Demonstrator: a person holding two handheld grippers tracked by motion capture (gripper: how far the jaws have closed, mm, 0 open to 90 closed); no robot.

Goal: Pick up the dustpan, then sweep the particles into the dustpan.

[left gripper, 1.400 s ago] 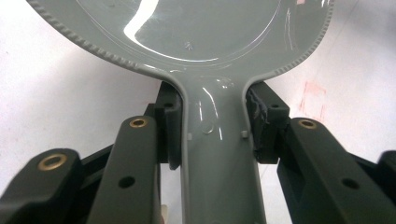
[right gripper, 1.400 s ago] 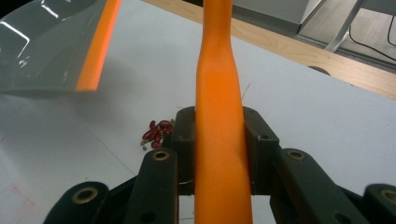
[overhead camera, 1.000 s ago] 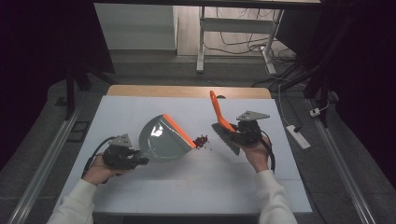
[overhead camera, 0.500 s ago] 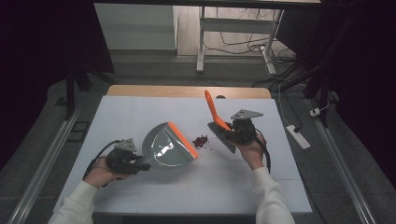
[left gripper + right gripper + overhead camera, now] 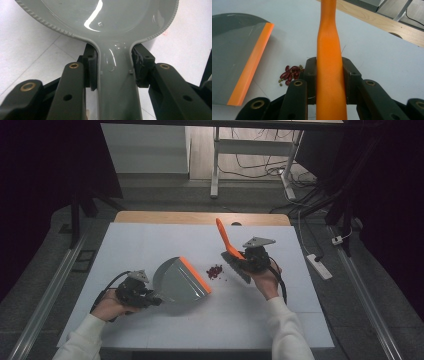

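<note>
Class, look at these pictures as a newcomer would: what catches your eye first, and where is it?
A small heap of dark red beans lies mid-table. Left of it, the left claw grips a grey dustpan by its handle, orange lip toward the beans. Right of them, the right claw clamps an orange-handled brush.

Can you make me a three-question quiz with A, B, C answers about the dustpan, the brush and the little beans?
1. Where is the pile of beans?
A. inside the dustpan
B. on the table between dustpan and brush
C. on the floor

2. What colour is the front lip of the dustpan?
A. orange
B. blue
C. white

3. What is the right gripper doing?
A. hanging open
B. clamping the brush handle
C. holding a cup

Answers: 1 B, the beans lie on the white table beside the lip. 2 A, the edge strip is orange. 3 B, both jaws press on the orange handle.
</note>
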